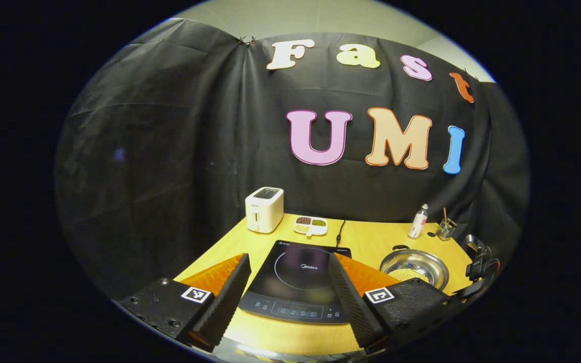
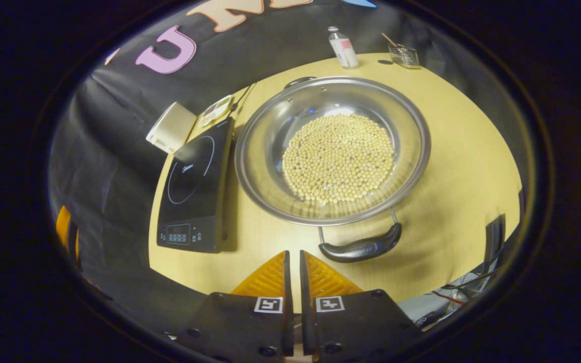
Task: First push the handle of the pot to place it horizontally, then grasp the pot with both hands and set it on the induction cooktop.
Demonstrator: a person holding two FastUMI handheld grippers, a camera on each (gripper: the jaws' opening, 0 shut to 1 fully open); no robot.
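A steel pot [image 2: 270, 131] holding several pale beans stands on the wooden table, with one dark handle [image 2: 361, 248] toward me and another [image 2: 298, 80] at its far side. My right gripper [image 2: 293, 259] is shut with nothing in it, hovering just left of the near handle. The black induction cooktop [image 2: 192, 186] lies left of the pot. In the left gripper view my left gripper [image 1: 288, 264] stands open above the cooktop [image 1: 298, 282], with the pot [image 1: 414, 264] off to the right.
At the back stand a white toaster [image 1: 264, 209], a small dish of spices [image 1: 310, 225], a bottle [image 1: 418, 221] and a wire holder [image 1: 446, 229]. The other gripper [image 1: 479, 262] shows at the table's right edge. Cables [image 2: 462, 292] hang off the near right edge.
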